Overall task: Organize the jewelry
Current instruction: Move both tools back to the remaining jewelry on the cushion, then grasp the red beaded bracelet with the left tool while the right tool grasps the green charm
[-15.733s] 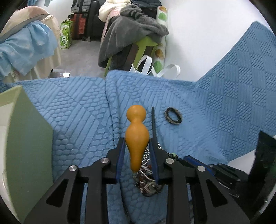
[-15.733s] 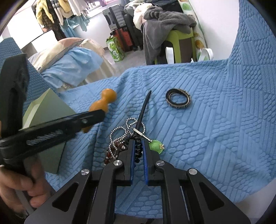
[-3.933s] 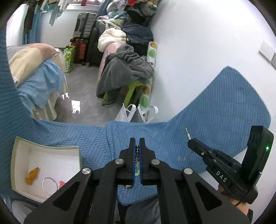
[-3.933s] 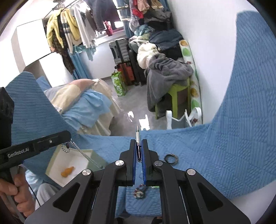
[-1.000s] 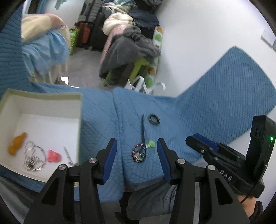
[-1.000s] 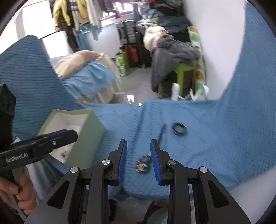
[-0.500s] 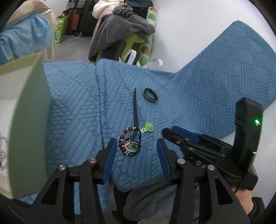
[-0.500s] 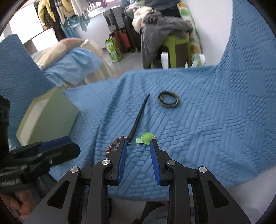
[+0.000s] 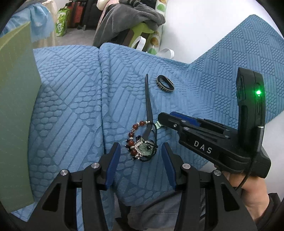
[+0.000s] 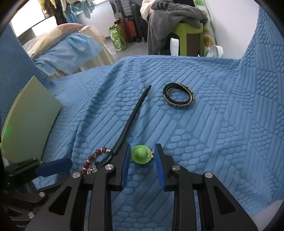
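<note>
Straddling the small green woven hat charm (image 10: 141,154), the right gripper (image 10: 142,159) has its jaws wide open — the charm lies squarely between them on the blue quilted surface (image 10: 204,135); the left gripper (image 9: 141,159), jaws also apart, frames the red-beaded bracelet with a silver pendant (image 9: 140,142).

Blue textured cloth (image 10: 213,133), green hat charm (image 10: 141,154), red beaded bracelet (image 9: 140,142)

A lived-in bedroom: bed (image 10: 71,48), suitcases (image 10: 124,10), clothes heaped on a stool (image 10: 177,14)

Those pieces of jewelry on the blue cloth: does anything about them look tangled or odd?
Yes. The red-beaded bracelet lies bunched with a dark cord, overlapping the black hair stick. The bangle and green hat charm lie apart.
</note>
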A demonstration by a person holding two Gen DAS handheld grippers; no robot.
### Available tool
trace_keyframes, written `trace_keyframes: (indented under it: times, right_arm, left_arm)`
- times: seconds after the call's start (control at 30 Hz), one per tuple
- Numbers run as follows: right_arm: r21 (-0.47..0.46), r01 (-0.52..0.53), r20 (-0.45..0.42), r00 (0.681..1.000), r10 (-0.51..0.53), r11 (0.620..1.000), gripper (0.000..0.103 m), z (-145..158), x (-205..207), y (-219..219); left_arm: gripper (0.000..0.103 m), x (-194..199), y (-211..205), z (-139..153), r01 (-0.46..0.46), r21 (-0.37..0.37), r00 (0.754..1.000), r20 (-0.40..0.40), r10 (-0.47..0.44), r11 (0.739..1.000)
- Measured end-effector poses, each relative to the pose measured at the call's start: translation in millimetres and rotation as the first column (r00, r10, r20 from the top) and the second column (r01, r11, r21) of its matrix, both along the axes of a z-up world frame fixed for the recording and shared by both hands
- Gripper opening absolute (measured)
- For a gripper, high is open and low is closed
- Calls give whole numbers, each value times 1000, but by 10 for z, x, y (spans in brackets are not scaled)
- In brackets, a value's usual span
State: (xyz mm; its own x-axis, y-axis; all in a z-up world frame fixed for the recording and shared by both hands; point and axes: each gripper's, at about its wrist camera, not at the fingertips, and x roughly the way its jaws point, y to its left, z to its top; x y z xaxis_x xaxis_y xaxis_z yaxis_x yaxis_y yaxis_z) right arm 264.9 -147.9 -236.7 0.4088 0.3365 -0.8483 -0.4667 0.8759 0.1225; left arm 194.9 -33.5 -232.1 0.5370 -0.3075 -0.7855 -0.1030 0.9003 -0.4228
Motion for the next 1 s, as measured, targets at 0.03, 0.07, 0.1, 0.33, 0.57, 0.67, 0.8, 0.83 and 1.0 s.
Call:
trace_keyframes:
  times: [0.03,0.07,0.1,0.33,0.57,0.67,0.8,0.83,1.0]
  right_arm:
    - [6,-6,-7,1000,6,1000,25,-2,0,3]
    - [11,-11,-13,1000,11,1000,25,-4,-8,5]
    - [9,-14,-14,1000,14,1000,24,-2,-12,13]
    - [-5,-34,-9,999,34,999,24,37,-29,13]
    - [4,-56,-10,998,56,998,25,30,-42,45]
    - [-5,-62,0,998,62,998,25,25,-47,65]
    - [-6,-60,4,998,60,998,24,22,-52,62]
    - [-8,-56,4,998,56,998,19,21,-50,55]
    - [-10,-54,5,999,54,999,9,15,-51,42]
  left_arm:
    - [49,10,-2,-20,1,13,1000,-14,-1,1000]
    - [49,11,-23,-31,10,27,1000,-19,-10,1000]
    - [49,7,-28,-38,14,33,1000,-16,-14,999]
    - [47,-8,-171,-35,52,108,999,11,-53,993]
    - [29,-4,-250,-46,65,162,997,28,-70,985]
    - [27,-30,-250,-35,69,163,997,24,-74,984]
    - [27,-49,-242,-28,63,153,998,6,-65,986]
    - [27,-55,-233,-25,59,145,998,0,-60,988]
    - [27,-110,-162,-40,47,74,998,-39,-44,996]
